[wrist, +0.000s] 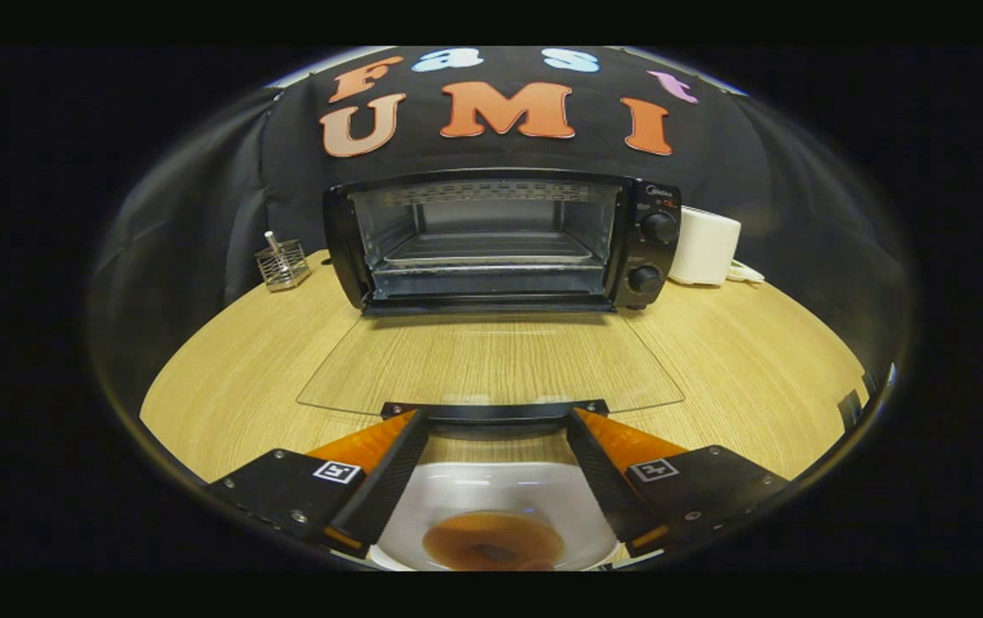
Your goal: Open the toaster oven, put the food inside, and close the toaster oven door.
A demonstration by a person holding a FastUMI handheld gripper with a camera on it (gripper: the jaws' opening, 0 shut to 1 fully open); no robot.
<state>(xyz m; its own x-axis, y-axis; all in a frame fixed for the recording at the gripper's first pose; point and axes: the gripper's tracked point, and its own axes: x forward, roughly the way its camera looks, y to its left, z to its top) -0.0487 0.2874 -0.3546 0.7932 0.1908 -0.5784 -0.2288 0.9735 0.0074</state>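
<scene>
The black toaster oven [500, 240] stands at the back of the wooden table [757, 360], its cavity open and a wire rack [487, 249] bare inside. Its glass door [491, 360] lies folded down flat toward me, with the black handle [491, 410] at the near edge. My gripper [493, 421] is open, its fingertips spread wide right at the handle and holding nothing. Below and between the fingers sits a white plate [491, 485] with a brown doughnut [491, 541] on it.
Two knobs [658, 227] sit on the oven's right panel. A white appliance [704, 247] stands just right of the oven, with a cord trailing. A small wire metal holder [282, 262] is to the oven's left. Bare tabletop flanks the lowered door on both sides.
</scene>
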